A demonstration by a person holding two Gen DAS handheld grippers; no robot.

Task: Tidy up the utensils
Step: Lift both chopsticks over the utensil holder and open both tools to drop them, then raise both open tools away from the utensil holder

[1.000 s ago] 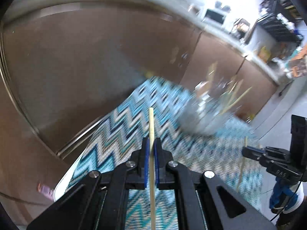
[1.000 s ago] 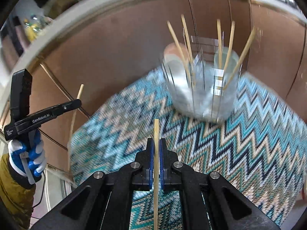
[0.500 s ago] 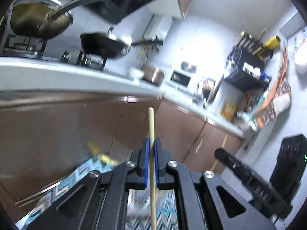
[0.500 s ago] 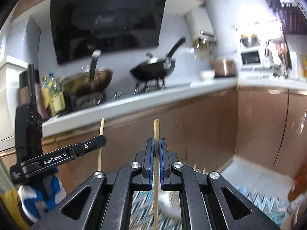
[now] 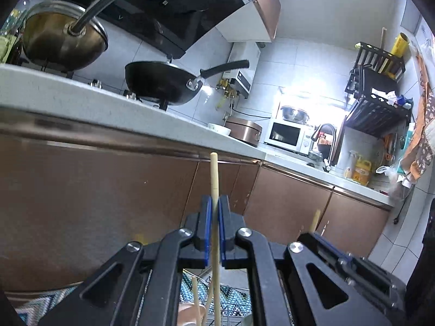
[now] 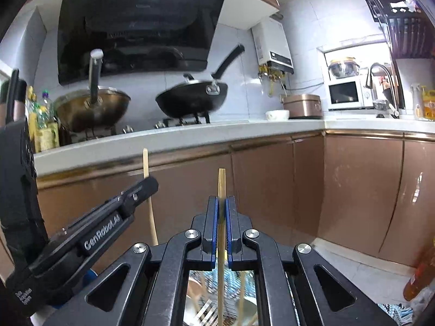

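Fingers (image 5: pixel 206 228) of the left gripper (image 5: pixel 214 225) clench a pale wooden chopstick (image 5: pixel 214 179) upright; the right gripper (image 6: pixel 221 225) grasps another chopstick (image 6: pixel 221 187) likewise, both above the wire utensil holder (image 6: pixel 206 309) below. Risk: either stick pivots between the narrow pads and misses its slot.

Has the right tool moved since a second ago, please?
Yes. The right tool has tilted upward: the counter now fills its view, and the rack sits low behind it.

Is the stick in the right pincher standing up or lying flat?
Standing up. The thin wooden chopstick runs straight up and down between the right gripper's shut blue pads.
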